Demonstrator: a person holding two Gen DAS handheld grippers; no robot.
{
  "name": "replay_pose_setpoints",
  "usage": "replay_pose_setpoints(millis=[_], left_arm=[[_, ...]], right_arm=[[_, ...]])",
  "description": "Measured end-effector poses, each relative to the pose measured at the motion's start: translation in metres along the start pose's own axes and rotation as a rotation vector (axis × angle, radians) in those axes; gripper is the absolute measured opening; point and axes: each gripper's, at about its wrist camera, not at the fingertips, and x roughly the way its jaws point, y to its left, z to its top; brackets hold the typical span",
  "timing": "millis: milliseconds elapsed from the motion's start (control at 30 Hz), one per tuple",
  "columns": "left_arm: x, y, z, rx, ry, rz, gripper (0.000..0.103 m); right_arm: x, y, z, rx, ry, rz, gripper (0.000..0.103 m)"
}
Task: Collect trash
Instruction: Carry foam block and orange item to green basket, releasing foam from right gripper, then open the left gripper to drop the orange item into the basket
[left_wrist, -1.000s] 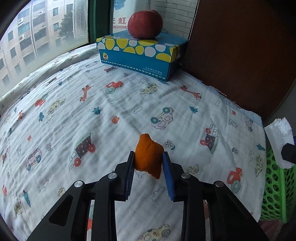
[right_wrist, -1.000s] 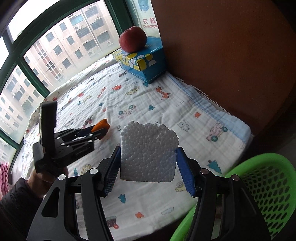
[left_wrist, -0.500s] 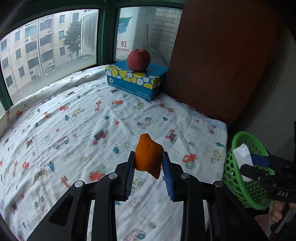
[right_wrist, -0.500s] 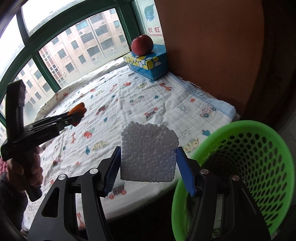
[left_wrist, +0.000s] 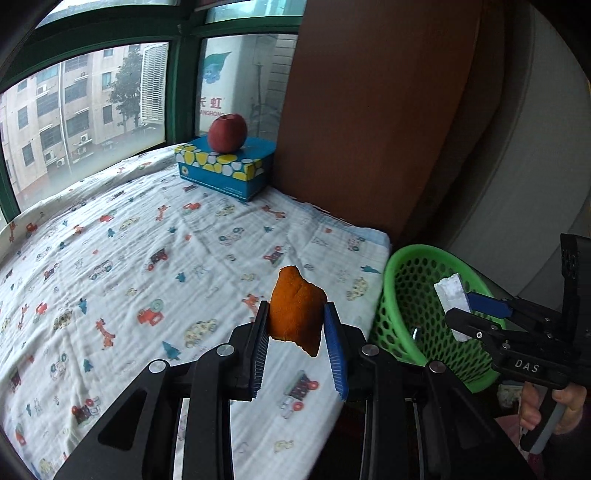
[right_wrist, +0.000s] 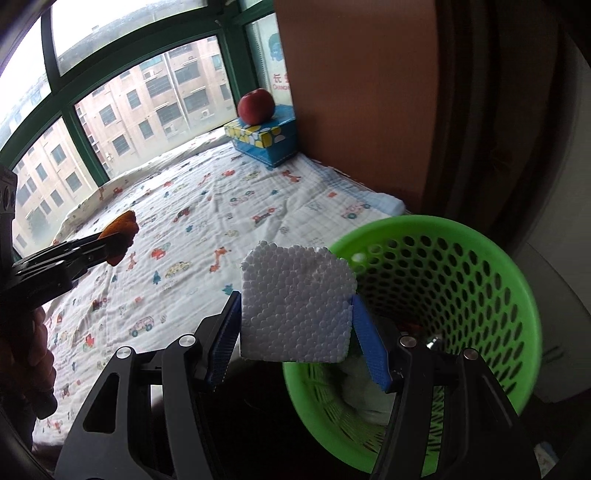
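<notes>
- Left wrist view: the left gripper (left_wrist: 297, 341) has its fingers (left_wrist: 258, 350) closed on an orange peel (left_wrist: 296, 315), which stands up between the blue pads, above the printed blanket (left_wrist: 147, 240) and left of the green basket (left_wrist: 413, 291).
- Right wrist view: the right gripper (right_wrist: 295, 332) has its fingers (right_wrist: 371, 350) clamped on a white foam piece (right_wrist: 295, 306), pads on its two side edges, the piece at the green basket's (right_wrist: 480, 258) near-left rim.
</notes>
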Motion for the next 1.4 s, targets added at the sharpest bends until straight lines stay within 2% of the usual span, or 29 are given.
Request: replay_pose_setpoints(millis=[233, 767, 967, 1233, 1400], left_arm=[[-0.004, -0.031, 0.001, 0.040, -0.007, -0.030, 0.029], [0.012, -0.086, 0.004, 0.127, 0.017, -0.090, 0.029], [0.023, -0.105, 0.004, 0.155, 0.039, -0.114, 0.029], [0.040, -0.120, 0.001, 0.184, 0.078, -0.115, 0.029], [0.049, -0.130, -0.002, 0.202, 0.103, -0.125, 0.029]], right_arm=[[-0.016, -0.027, -0.013, 0.030, -0.012, -0.047, 0.060], [-0.022, -0.073, -0.030, 0.104, 0.004, -0.109, 0.061], [-0.025, -0.088, -0.036, 0.133, 0.002, -0.117, 0.069], [-0.037, -0.099, -0.043, 0.152, -0.009, -0.123, 0.072], [-0.047, -0.104, -0.049, 0.144, -0.028, -0.157, 0.073]])
